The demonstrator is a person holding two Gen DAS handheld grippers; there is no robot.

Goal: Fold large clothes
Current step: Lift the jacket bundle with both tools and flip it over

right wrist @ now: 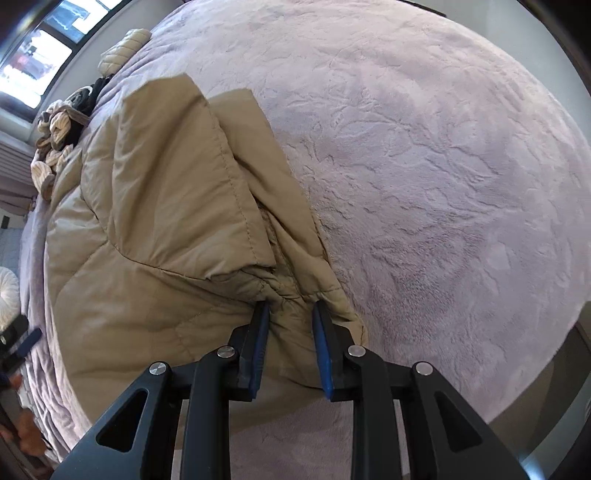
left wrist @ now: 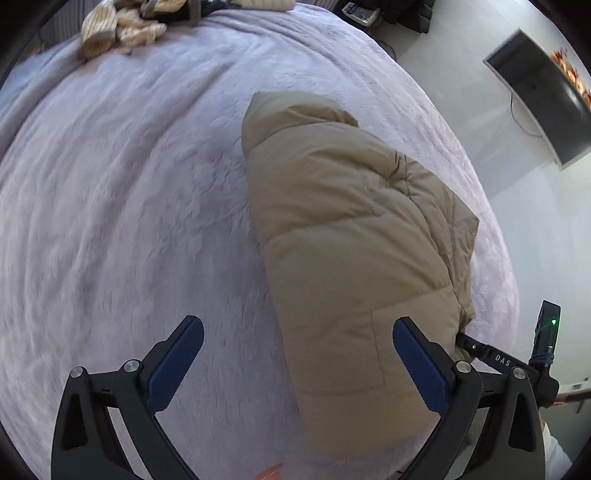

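Right tongs (right wrist: pixel 289 314) are clenched on a bunched edge of the tan padded jacket (right wrist: pixel 159 221), with fabric pinched between the blue pads. Left tongs (left wrist: pixel 295 343) are spread wide and hold nothing; they hover over the bed (left wrist: pixel 110 184), with the near end of the jacket just under their right finger.

The jacket lies on the bed already doubled into a long bundle that runs away from both tongs. The step in hand looks like carrying the pinched edge across for a further fold. To do that well, the right tongs should keep a firm bite, since puffy, slippery cloth tends to slide out. Lift only enough to clear the layer beneath and lay the edge down in line with the far side. The left tongs would help most by pressing on the near end so the bundle does not drag.

Far ahead of the left tongs, a heap of striped clothes (left wrist: pixel 118 26) lies near the bed's far edge, well apart from the jacket. Nothing stands in the way of the fold.
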